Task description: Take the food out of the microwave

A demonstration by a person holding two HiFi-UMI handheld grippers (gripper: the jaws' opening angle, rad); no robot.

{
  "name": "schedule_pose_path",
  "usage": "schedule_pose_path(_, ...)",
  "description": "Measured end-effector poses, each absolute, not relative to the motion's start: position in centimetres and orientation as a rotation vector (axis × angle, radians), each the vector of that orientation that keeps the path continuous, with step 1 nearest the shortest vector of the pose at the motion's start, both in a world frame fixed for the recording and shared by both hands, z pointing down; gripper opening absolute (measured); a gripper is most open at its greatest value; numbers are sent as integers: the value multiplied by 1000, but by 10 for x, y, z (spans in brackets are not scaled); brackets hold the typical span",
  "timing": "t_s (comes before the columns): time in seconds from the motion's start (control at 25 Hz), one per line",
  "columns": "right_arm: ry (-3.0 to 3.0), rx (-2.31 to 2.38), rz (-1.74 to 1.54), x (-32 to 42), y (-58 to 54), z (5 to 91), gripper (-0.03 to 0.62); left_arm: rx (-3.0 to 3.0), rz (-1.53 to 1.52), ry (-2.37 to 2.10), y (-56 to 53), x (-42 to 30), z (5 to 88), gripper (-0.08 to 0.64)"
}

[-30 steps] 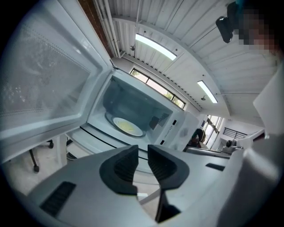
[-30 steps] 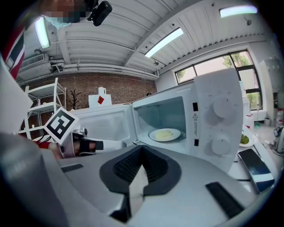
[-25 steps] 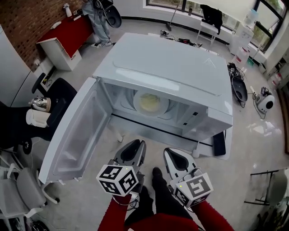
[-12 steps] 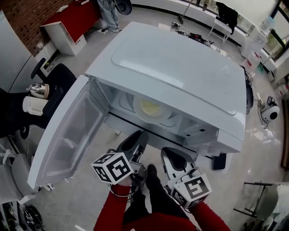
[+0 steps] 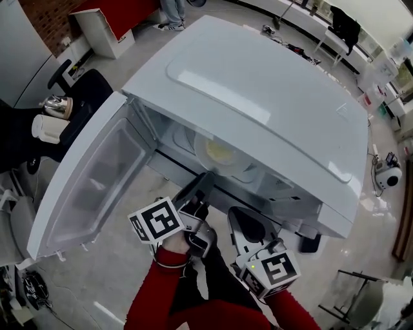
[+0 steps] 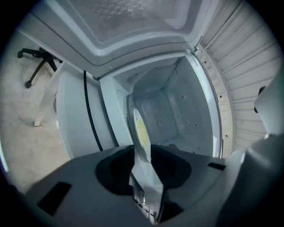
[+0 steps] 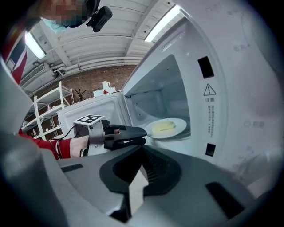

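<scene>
A white microwave (image 5: pixel 258 84) stands with its door (image 5: pixel 90 174) swung wide to the left. Inside lies a white plate (image 5: pixel 219 153) with pale yellow food (image 7: pixel 165 127). My left gripper (image 5: pixel 203 182) is rolled onto its side at the oven's mouth, its tips just short of the plate's rim (image 7: pixel 151 131). Its jaws have just been opening and stand open with nothing between them. In the left gripper view the plate (image 6: pixel 141 133) shows edge-on straight ahead. My right gripper (image 5: pixel 246 227) hangs lower, in front of the oven, slightly open and holding nothing.
A metal kettle (image 5: pixel 57 106) and a white mug (image 5: pixel 48 129) sit on a dark surface left of the door. A black office chair (image 5: pixel 84 87) stands behind them. A red-and-white cabinet (image 5: pixel 116 19) is at the back left. Cables and a small device (image 5: pixel 387 171) lie on the floor at right.
My left gripper has advanced to the microwave's opening and rolled onto its side, its marker cube now tilted. The right gripper has shifted slightly forward and down. The plate has not moved.
</scene>
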State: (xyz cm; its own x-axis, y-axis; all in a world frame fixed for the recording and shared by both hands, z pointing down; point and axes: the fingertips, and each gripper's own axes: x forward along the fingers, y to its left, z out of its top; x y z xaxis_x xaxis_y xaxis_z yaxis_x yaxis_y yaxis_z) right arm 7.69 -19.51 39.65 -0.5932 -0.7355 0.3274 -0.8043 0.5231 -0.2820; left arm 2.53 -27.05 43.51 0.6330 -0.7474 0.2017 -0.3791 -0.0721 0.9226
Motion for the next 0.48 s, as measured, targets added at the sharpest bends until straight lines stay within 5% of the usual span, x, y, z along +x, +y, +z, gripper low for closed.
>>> schedule_pose_path(0.48, -2583, 1299, 649, 79, -202, 399, 11, 1519, -506, -872, -289, 33, 435, 115)
